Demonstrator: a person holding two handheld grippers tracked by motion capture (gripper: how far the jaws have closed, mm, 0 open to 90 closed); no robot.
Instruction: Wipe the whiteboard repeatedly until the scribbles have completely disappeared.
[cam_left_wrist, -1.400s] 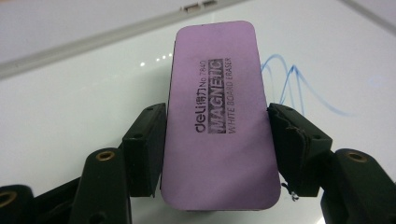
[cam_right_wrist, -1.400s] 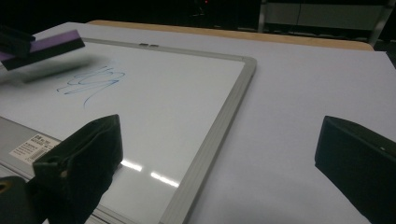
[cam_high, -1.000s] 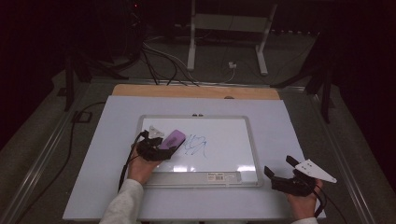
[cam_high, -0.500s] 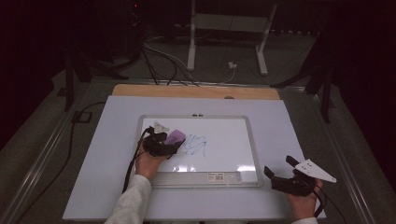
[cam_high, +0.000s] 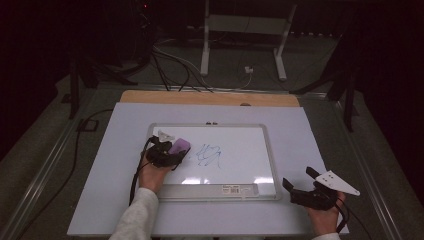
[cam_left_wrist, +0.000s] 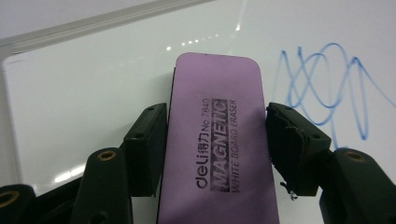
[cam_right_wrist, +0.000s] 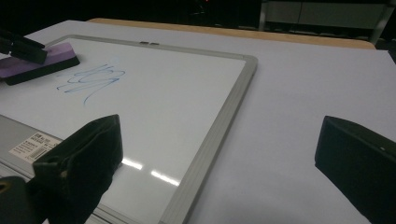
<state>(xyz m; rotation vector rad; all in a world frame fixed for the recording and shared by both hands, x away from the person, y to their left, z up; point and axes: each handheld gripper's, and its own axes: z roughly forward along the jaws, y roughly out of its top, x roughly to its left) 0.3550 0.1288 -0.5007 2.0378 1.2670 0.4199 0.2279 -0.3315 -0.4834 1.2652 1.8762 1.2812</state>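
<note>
A framed whiteboard (cam_high: 235, 172) lies flat on the pale sheet that covers the worktop (cam_high: 310, 135), with a wooden strip showing along the sheet's far edge. The left hand-held gripper (cam_high: 172, 154) is over the left part of the board, its two black jaws clamped on the long sides of a purple eraser (cam_left_wrist: 217, 140), which bears the print "MAGNETIC WHITE BOARD ERASER" on its top. The eraser sits low at the board's white surface, just beside a blue scribble (cam_high: 208, 156) of looping marker lines near the board's middle; whether the eraser touches the board cannot be told. The right hand-held gripper (cam_high: 300, 186) is held over the worktop just off the board's near right corner, well apart from the eraser, its jaws spread wide with nothing between them.
</note>
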